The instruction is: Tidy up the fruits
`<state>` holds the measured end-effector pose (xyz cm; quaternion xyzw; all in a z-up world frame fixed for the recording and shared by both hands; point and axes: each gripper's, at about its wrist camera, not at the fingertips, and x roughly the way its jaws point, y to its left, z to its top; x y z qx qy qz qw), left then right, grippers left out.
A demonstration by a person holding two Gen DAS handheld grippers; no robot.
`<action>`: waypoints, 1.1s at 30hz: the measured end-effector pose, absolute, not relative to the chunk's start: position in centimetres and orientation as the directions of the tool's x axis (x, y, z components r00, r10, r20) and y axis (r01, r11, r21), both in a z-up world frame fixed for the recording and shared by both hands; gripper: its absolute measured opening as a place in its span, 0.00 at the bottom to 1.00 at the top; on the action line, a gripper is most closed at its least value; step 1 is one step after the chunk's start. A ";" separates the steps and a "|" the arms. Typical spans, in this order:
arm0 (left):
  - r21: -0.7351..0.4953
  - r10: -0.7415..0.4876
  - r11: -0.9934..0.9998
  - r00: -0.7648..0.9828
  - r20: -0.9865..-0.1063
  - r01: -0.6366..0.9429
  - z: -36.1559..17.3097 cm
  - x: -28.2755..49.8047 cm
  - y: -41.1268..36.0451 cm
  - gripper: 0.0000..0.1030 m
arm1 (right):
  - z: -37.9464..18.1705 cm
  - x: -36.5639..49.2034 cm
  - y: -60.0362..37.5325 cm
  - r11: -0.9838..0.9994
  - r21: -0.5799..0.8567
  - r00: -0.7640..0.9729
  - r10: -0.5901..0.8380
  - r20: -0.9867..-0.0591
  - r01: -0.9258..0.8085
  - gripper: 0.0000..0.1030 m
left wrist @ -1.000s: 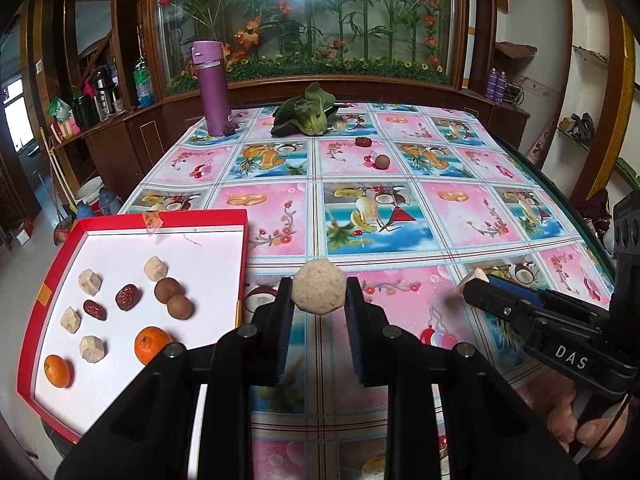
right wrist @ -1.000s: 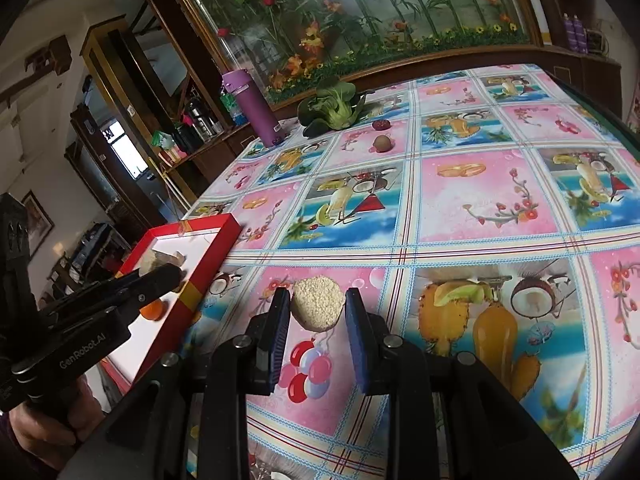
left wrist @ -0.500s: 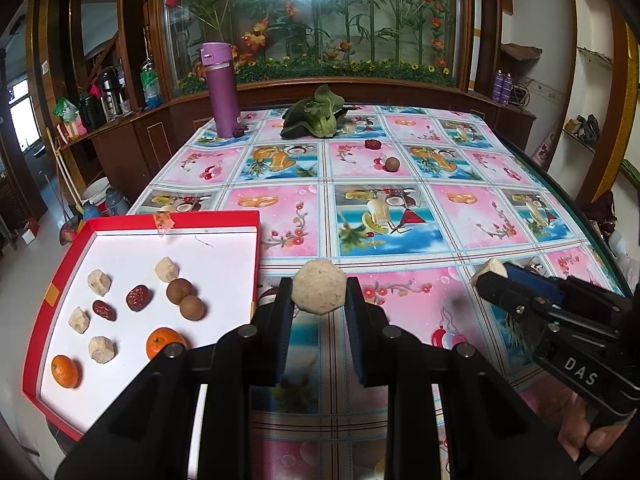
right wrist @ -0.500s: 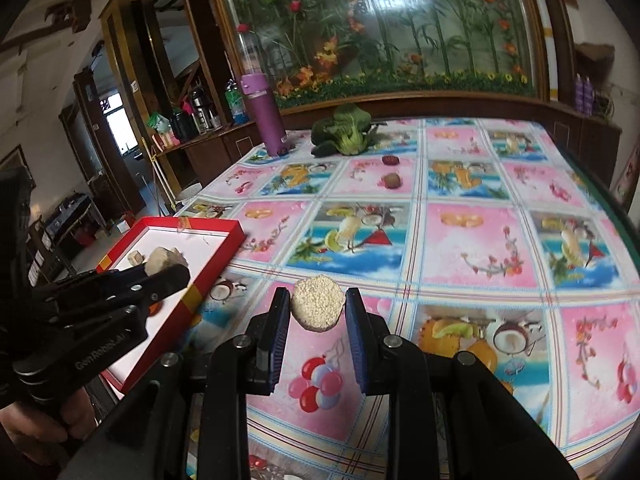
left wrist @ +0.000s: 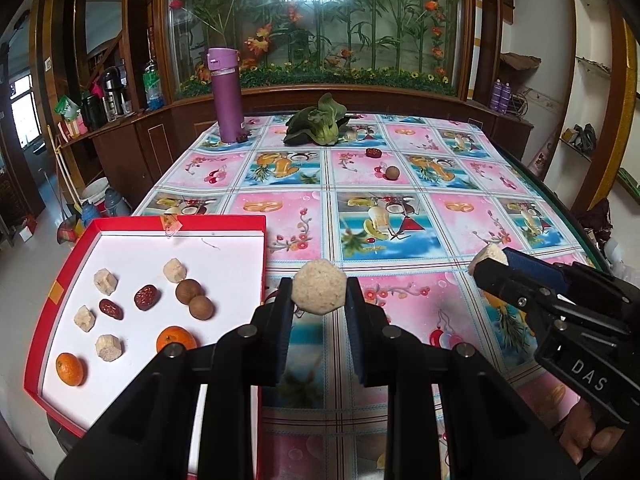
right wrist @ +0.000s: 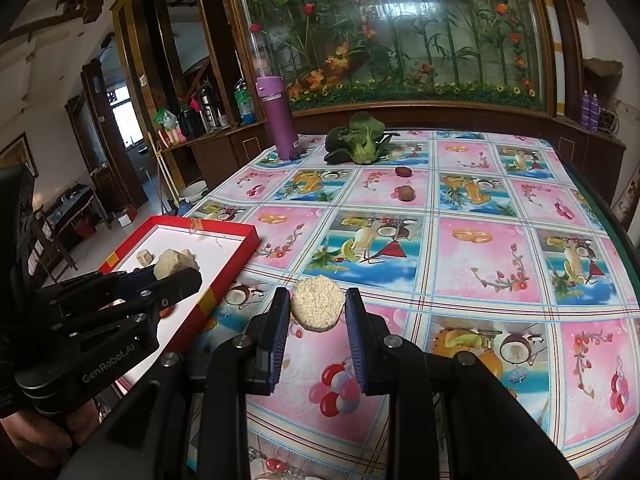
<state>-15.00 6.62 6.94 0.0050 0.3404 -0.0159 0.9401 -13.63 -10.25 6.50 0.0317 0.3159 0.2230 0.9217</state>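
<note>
My left gripper (left wrist: 319, 298) is shut on a beige faceted lump (left wrist: 319, 291), held above the tablecloth just right of the red tray (left wrist: 176, 224). My right gripper (right wrist: 318, 300) is shut on a similar grainy beige lump (right wrist: 318, 309) over the pink cloth. Each gripper shows in the other's view: the right gripper (left wrist: 491, 261) with its lump at the right, the left gripper (right wrist: 176, 274) in front of the tray (right wrist: 224, 276). In the tray lie several beige lumps, two red dates (left wrist: 146, 297), two brown longans (left wrist: 201, 306) and two oranges (left wrist: 176, 339).
Far across the table lie a red date (left wrist: 373, 153) and a brown longan (left wrist: 392, 173). A purple bottle (left wrist: 226, 96) with a small dark fruit at its foot and a green leafy vegetable (left wrist: 316, 126) stand at the back edge. A hand (left wrist: 592, 436) holds the right gripper.
The right wrist view has rolled from tilted to level, and the right gripper has risen a little with its lump. The left gripper has hardly moved. Both grips are unchanged.
</note>
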 end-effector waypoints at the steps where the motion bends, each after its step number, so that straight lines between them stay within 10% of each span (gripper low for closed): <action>1: -0.002 -0.028 0.999 0.769 -0.639 0.034 7.0 -15.0 6.6 0.26 | 6.5 -13.7 -10.2 0.898 0.198 0.701 0.431 -0.569 -0.392 0.26; 33: -0.012 -0.019 1.000 0.790 -0.612 0.014 8.1 -15.9 7.9 0.26 | 7.8 -14.0 -7.4 0.870 0.169 0.683 0.472 -0.558 -0.463 0.26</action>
